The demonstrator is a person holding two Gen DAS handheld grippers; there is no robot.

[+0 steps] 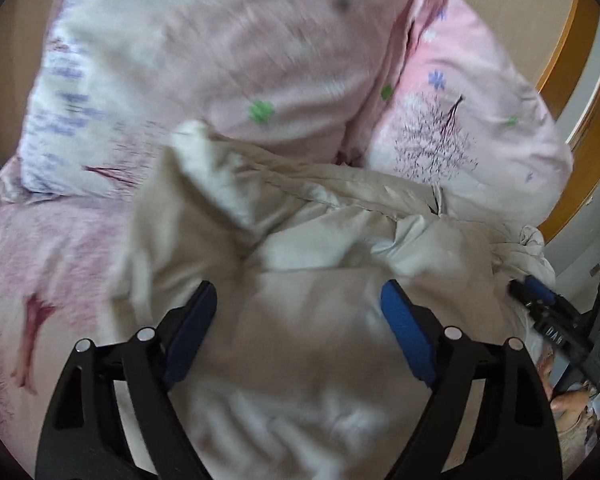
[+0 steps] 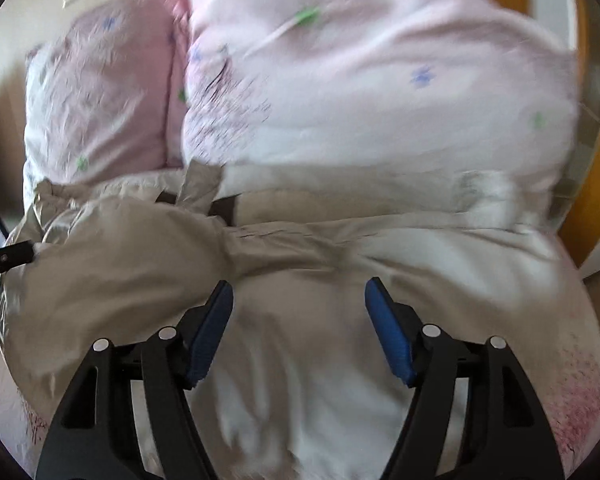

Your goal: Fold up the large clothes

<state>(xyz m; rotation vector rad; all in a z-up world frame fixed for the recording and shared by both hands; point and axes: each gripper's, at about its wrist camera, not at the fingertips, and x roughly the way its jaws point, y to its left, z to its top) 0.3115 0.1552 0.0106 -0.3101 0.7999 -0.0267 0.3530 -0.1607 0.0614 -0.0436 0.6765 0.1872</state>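
Left hand-held gripper tilts downward over a beige padded garment, its blue pads spread wide with nothing pinched between them; the fabric lies just beneath and ahead. Right hand-held gripper tilts down likewise, jaws released and parted over the same garment. Beyond both, pink floral pillows lean behind the garment on the bed. At the left gripper's right edge the other gripper's blue tip pokes in. Motion blur smears the fabric folds, and whether the pads touch the cloth cannot be told.
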